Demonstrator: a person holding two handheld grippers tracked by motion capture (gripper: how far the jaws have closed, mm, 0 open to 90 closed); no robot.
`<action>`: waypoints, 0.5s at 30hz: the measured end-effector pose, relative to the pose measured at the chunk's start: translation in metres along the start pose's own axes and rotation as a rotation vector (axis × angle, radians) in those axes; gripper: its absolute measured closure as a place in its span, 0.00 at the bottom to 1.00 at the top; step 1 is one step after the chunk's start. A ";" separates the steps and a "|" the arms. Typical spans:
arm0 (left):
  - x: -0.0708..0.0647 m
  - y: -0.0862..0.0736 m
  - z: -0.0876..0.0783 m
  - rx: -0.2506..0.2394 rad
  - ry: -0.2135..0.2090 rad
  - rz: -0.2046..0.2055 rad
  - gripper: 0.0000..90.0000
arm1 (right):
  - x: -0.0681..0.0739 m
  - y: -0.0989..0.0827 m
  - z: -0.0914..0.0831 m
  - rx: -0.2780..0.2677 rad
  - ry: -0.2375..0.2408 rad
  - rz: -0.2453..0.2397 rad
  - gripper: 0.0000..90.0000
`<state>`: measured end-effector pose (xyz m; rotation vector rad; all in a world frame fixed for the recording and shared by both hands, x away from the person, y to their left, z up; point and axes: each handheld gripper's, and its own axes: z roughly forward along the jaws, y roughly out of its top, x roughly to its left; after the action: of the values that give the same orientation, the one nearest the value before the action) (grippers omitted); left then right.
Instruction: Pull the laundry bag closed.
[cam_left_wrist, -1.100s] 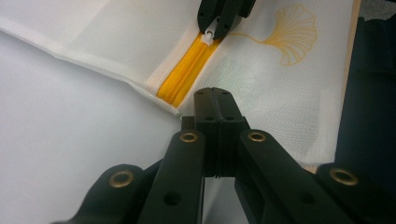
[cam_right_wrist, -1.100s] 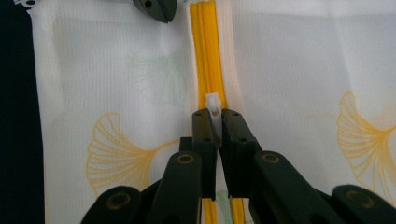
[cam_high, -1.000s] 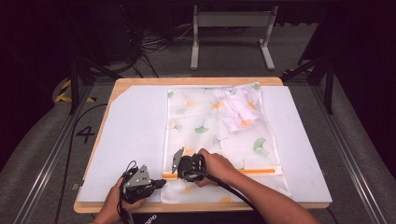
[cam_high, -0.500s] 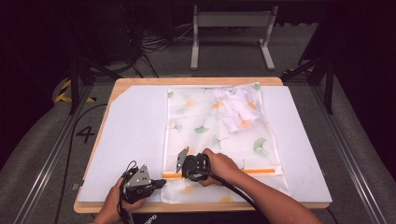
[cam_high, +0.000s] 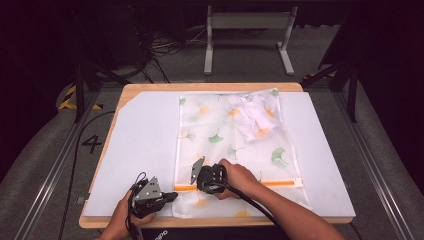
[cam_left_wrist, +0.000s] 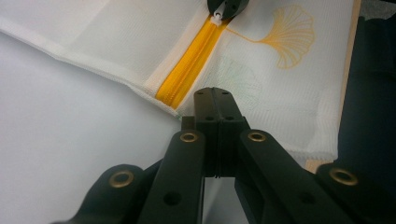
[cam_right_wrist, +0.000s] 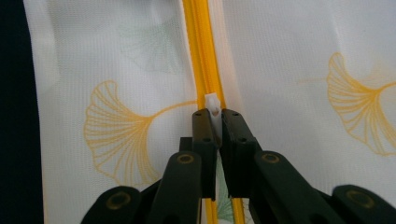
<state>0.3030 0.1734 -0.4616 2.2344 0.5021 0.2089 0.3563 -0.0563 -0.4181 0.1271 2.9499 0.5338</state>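
A white mesh bag (cam_high: 235, 145) printed with ginkgo leaves lies flat on the white mat (cam_high: 145, 150) that covers the desk (cam_high: 125, 95), running from the mat's far edge down to its near edge, a little right of the middle; a bundle of white cloth (cam_high: 252, 117) shows through the mesh near the bag's far right corner; an orange zipper (cam_high: 280, 183) crosses the bag close to its near edge, parallel to that edge.

The right gripper (cam_high: 199, 174) sits on the zipper near the bag's left side, held by the person's right hand (cam_high: 240, 179); in the right gripper view its jaws stand narrow, pressed on the small white pull (cam_right_wrist: 213, 106) of the zipper (cam_right_wrist: 201, 56), with the pull's tip showing just above the jaw tips; yellow leaf prints lie on the mesh to either side.

The left gripper (cam_high: 170, 196) rests at the bag's near left corner, close to the desk's near edge, held by the left hand (cam_high: 122, 220); in the left gripper view its jaws are fully together with nothing visible between them; their tips lie at the bag's (cam_left_wrist: 289, 93) hemmed edge, just beside the zipper's (cam_left_wrist: 187, 70) end, though whether they pinch the mesh I cannot tell; farther along the zipper that view catches the other gripper's tips on the white pull (cam_left_wrist: 217, 17).
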 end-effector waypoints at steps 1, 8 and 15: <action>0.000 0.000 0.000 0.000 0.000 0.000 1.00 | 0.000 0.000 0.000 0.000 0.000 0.000 0.94; 0.000 0.000 0.000 0.000 0.000 0.000 1.00 | -0.001 -0.004 -0.002 0.003 -0.001 0.000 0.94; 0.000 0.000 0.000 0.003 0.001 0.003 1.00 | -0.001 -0.005 -0.002 0.002 -0.003 0.004 0.94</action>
<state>0.3029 0.1734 -0.4614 2.2380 0.5004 0.2113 0.3562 -0.0621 -0.4177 0.1341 2.9475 0.5311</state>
